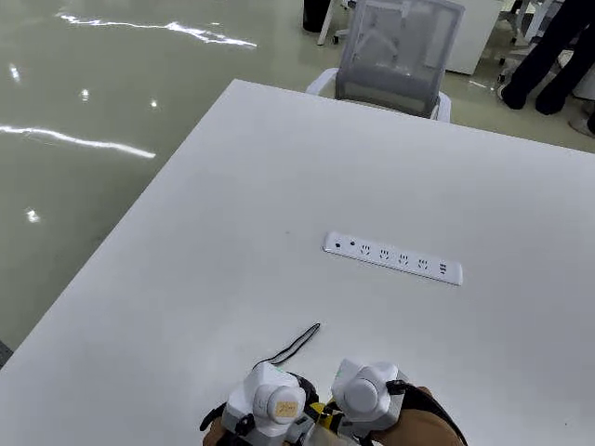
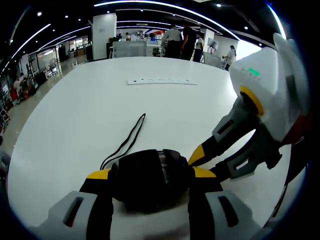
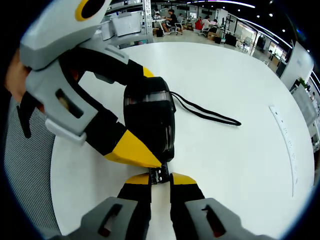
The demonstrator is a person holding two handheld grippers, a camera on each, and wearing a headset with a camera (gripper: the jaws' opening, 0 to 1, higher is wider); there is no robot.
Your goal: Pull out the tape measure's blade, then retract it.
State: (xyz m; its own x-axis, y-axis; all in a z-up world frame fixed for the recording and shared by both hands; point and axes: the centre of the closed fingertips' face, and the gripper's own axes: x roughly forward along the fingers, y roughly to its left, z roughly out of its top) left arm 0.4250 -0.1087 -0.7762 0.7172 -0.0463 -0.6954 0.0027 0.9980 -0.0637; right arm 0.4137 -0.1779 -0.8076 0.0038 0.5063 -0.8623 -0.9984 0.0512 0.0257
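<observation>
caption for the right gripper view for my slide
The left gripper clamps the black plastic tape measure on the white table while the right gripper pinches its blade tip.

**A:** Colours, go!

**B:** My left gripper [image 2: 150, 175]: yellow tips, black fingers, grey shell. My right gripper [image 3: 160, 178]: the same scheme. The tape measure [image 3: 149, 117] is black all over, black strap [image 2: 127, 140] too.

**A:** And around them?

**B:** White table [image 1: 279, 186], white power strip [image 1: 392, 257], grey mesh chair [image 1: 398, 46], pale green glossy floor [image 1: 112, 84].
</observation>
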